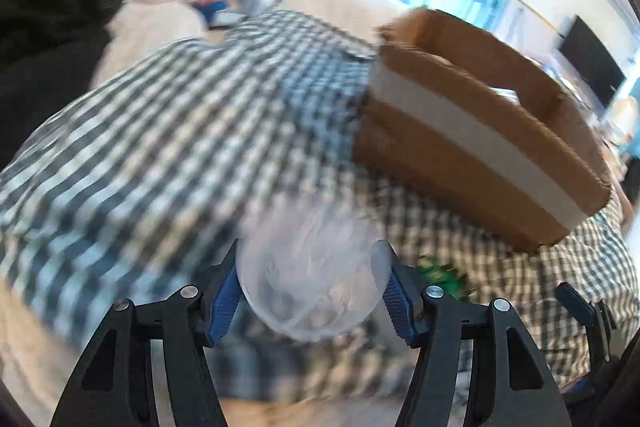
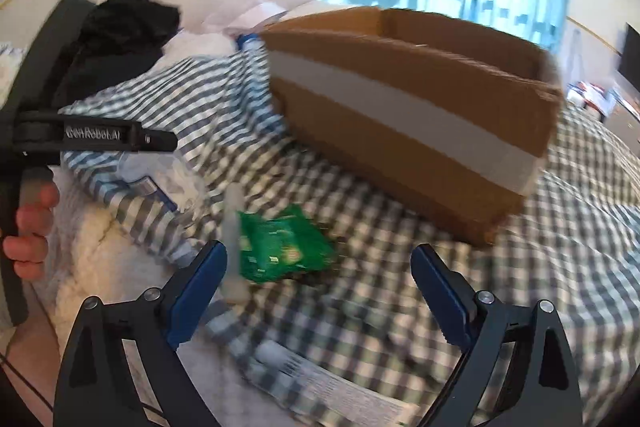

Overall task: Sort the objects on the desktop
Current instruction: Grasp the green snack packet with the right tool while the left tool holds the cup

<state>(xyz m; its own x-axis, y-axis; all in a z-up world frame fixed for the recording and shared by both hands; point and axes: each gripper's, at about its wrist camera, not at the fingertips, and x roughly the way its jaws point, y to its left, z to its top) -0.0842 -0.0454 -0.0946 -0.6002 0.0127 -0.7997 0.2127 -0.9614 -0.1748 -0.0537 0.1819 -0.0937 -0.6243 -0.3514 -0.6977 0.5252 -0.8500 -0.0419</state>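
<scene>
Cup (image 1: 312, 291), clear plastic, sits clenched in the left gripper (image 1: 312, 287); lift it level over the cardboard box (image 1: 480, 131) ahead-right. Right gripper (image 2: 320, 291) gapes empty.

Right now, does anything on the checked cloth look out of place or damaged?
Yes. A crumpled green packet lies loose on the checked cloth in front of the cardboard box, not in it. The box's top edge looks ragged. The left gripper has its jaws shut on a clear plastic cup.
</scene>
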